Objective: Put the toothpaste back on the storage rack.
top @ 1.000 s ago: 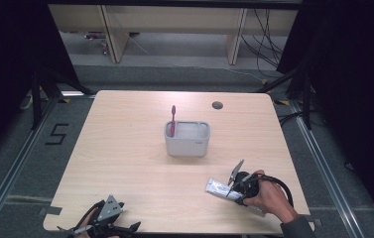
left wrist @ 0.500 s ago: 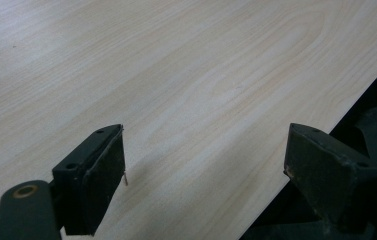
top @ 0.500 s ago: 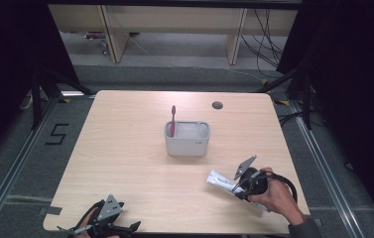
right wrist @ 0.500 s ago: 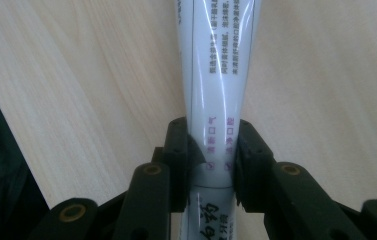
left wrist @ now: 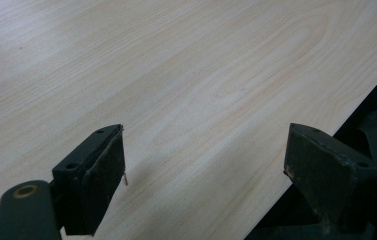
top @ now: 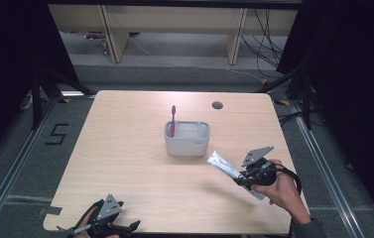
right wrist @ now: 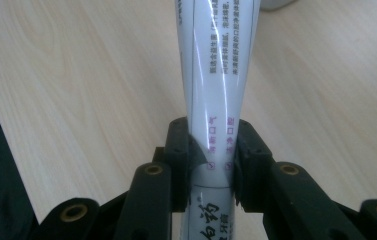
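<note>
A white toothpaste tube (top: 224,165) (right wrist: 218,65) with printed text is held off the table, flat end pointing up and left toward the grey holder (top: 187,138). My right gripper (top: 244,177) (right wrist: 211,155) is shut on the tube, both pads pressing its sides. A pink toothbrush (top: 172,119) stands upright in the holder's left compartment. My left gripper (top: 106,225) (left wrist: 203,165) rests at the table's front left edge, open, nothing between its jaws.
The light wooden table (top: 135,163) has a round cable hole (top: 218,105) at the back right. Its front edge (left wrist: 326,135) runs diagonally just beside the left gripper. Shelving and cables lie on the floor beyond the table.
The right gripper has lifted the toothpaste tube off the table and carried it slightly toward the holder. The left gripper has stayed put.
</note>
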Demonstrator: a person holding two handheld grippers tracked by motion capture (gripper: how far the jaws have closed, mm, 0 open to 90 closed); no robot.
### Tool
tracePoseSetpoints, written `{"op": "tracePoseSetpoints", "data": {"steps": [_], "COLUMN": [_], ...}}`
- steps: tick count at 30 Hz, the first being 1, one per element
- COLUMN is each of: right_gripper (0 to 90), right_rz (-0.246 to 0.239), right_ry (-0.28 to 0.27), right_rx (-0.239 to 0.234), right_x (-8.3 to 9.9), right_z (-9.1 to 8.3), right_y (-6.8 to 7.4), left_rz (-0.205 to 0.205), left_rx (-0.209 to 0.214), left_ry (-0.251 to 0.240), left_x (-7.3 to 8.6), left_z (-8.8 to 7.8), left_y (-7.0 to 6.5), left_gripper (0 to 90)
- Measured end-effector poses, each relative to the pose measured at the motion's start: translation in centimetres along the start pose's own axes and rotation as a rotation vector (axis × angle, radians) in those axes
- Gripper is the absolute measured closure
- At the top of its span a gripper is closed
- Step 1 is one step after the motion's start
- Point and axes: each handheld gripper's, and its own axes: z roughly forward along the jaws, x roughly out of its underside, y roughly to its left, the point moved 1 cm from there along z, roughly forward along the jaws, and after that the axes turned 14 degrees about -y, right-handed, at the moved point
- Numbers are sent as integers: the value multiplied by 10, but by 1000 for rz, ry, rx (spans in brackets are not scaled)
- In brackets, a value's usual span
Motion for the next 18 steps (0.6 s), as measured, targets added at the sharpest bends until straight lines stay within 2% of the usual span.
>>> {"op": "tracePoseSetpoints", "data": {"steps": [1, 2, 3, 4, 7, 8, 9, 10, 11, 12, 13, 14, 15, 16, 18], "right_gripper": [729, 729, 729, 730, 731, 732, 732, 733, 733, 733, 734, 733, 733, 733, 733], "right_rz": [0, 32, 32, 35, 27, 47, 13, 16, 11, 46, 44, 44, 41, 68, 70], "right_ry": [-23, -28, -28, -57, -97, -125, -147, -146, -168, -183, -199, -221, -233, -249, -284], "right_rx": [2, 5, 5, 24, 13, 17, 23, 19, 28, 36, 28, 40, 26, 30, 17], "right_x": [-2, -3, -3, -8, -13, -16, -18, -20, -22, -24, -26, -29, -31, -34, -39], "right_z": [-2, -2, -2, -5, -8, -9, -10, -11, -12, -13, -14, -14, -15, -17, -17], "right_y": [-1, 0, 0, -2, -4, -4, -6, -7, -8, -7, -7, -9, -11, -11, -15], "left_rz": [2, 4, 4, 3, 4, 6, 5, 7, 1, -2, 3, 3, 2, 3, 4], "left_rx": [1, -1, -1, -4, -1, -4, -5, -5, -2, -1, 0, -2, -4, -4, -3], "left_ry": [4, 6, 6, 2, 5, 7, 7, 5, -1, 0, 4, 4, 3, 1, 4], "left_x": [0, 1, 1, 0, 1, 1, 0, 0, 0, 0, 0, 1, 0, 0, 0], "left_z": [0, 0, 0, 0, 0, -1, -1, -1, 0, 0, 0, 0, 0, 0, -1], "left_y": [0, 0, 0, 0, 0, 0, 0, 1, 1, 0, 0, 0, 0, 1, 1], "left_gripper": [160, 159, 160, 160, 160, 160, 160, 160, 159, 160, 159, 160, 160, 160, 160]}}
